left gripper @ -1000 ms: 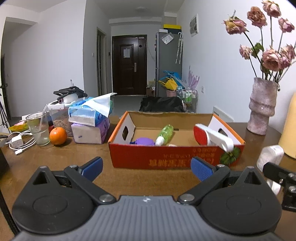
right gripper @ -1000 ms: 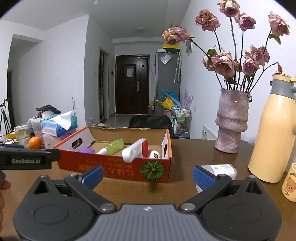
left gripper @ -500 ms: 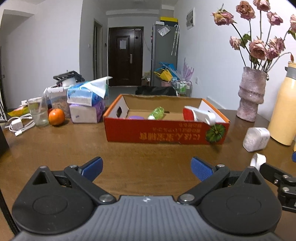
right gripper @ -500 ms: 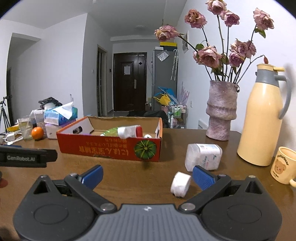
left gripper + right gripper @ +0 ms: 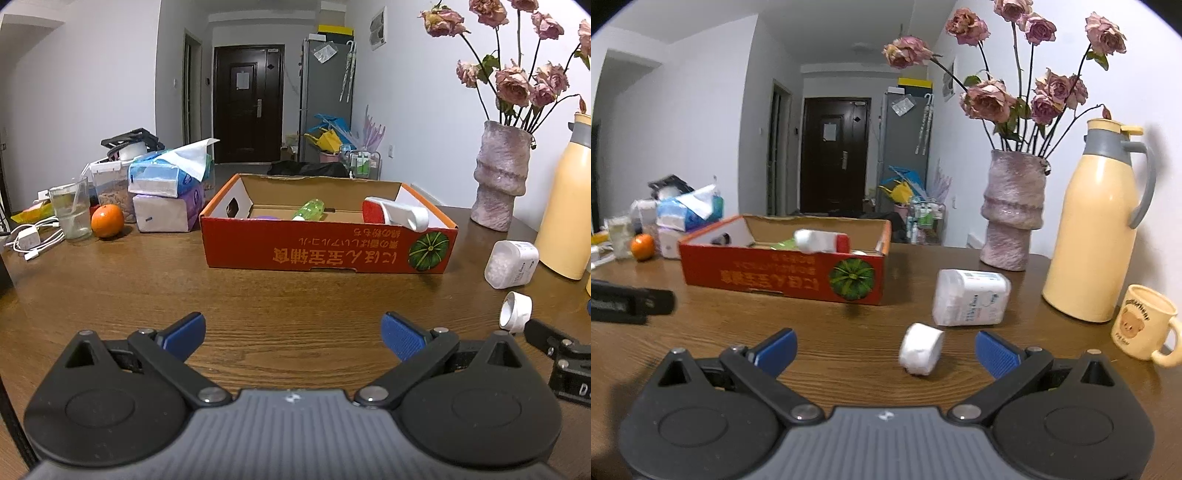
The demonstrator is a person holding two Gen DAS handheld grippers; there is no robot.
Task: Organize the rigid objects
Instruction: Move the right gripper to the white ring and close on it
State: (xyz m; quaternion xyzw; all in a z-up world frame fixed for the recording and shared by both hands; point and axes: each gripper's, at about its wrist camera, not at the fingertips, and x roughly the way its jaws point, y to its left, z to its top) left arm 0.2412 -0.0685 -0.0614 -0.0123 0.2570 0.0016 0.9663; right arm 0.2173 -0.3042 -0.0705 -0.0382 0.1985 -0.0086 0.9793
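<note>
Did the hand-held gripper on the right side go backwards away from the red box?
Yes. The right hand-held gripper pulled back from the red box, which looks smaller now, and the small white cap has come into view between its open fingers.

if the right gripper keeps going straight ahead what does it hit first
Most likely the small white cap lying on the table, just ahead of the open right gripper and a little right of centre. Beyond it lies the white container; depth is uncertain.
</note>
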